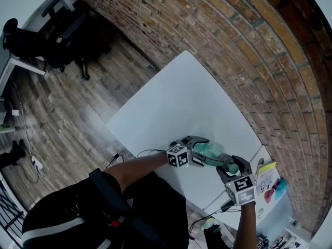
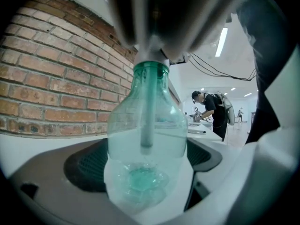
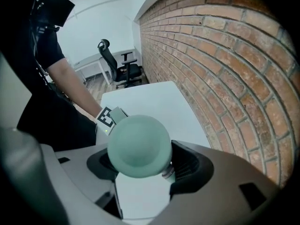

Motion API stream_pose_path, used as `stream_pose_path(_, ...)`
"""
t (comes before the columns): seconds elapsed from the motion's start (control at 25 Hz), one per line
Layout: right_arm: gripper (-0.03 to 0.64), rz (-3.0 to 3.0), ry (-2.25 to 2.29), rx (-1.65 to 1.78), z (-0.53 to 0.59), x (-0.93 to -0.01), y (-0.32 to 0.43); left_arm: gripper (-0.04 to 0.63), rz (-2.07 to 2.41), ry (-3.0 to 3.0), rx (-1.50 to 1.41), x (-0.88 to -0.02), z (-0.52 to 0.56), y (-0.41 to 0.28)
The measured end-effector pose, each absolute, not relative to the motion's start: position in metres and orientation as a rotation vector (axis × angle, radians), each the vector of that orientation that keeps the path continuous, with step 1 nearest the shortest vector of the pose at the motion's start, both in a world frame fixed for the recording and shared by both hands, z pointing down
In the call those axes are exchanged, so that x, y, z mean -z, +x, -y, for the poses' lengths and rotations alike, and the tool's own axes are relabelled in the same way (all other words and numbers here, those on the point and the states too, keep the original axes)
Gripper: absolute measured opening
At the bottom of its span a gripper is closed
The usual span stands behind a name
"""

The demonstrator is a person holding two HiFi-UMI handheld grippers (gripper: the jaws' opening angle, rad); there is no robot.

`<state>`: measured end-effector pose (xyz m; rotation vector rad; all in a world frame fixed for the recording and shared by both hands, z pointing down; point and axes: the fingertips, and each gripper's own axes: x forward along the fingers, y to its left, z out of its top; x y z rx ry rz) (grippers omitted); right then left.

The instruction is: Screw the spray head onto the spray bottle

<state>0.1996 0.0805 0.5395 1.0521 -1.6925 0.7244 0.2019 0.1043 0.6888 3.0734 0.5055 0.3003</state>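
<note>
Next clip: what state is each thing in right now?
spray bottle: clamped in the left gripper, dip tube inside it
spray head: clamped in the right gripper, at the bottle's neck; thread depth unclear
left gripper: shut on bottle
right gripper: shut on head

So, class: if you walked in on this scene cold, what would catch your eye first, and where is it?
First comes the pale green spray bottle, clamped in the left gripper over the white table, with a dip tube running down through its neck. Next comes the rounded green spray head, held by the right gripper at the bottle's top. A red brick wall runs behind both.
</note>
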Motion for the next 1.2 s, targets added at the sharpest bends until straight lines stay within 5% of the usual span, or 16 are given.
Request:
stream_pose_path(0.8, 0.281, 1.495, 1.392, -0.985, -0.077, -0.539, 0.211, 0.524, -0.463, 3.083, -0.384, -0.688, -0.102, 0.204)
stream_pose_path(1.2, 0.281, 1.658, 0.891, -0.534, -0.076, -0.509, 0.197, 0.512, -0.425, 3.052, -0.415, -0.684, -0.102, 0.197)
